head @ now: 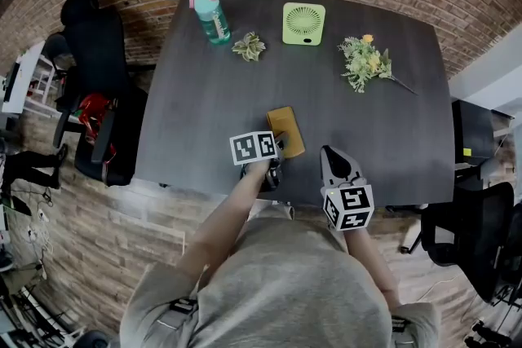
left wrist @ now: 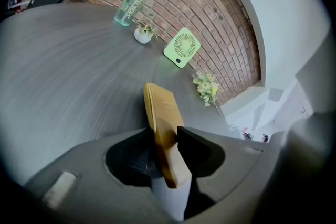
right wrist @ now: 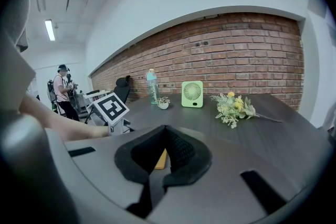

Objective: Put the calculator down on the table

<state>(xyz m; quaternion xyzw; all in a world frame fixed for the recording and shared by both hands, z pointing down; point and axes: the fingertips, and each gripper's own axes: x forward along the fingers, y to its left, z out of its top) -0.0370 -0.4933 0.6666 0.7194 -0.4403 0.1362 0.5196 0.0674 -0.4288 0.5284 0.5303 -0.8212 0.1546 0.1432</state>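
A flat tan calculator lies near the front edge of the dark table. Its near end sits between the jaws of my left gripper. In the left gripper view the calculator runs edge-on away from my left gripper. The jaws stand apart round it, the pads do not seem to press on it, and I count them as open. My right gripper hovers just right of it over the table edge, shut and empty. In the right gripper view a strip of the calculator shows past my right gripper.
Along the far side of the table stand a teal bottle, a small potted plant, a green fan and a bunch of flowers. Black chairs stand left and right of the table. A person stands far off.
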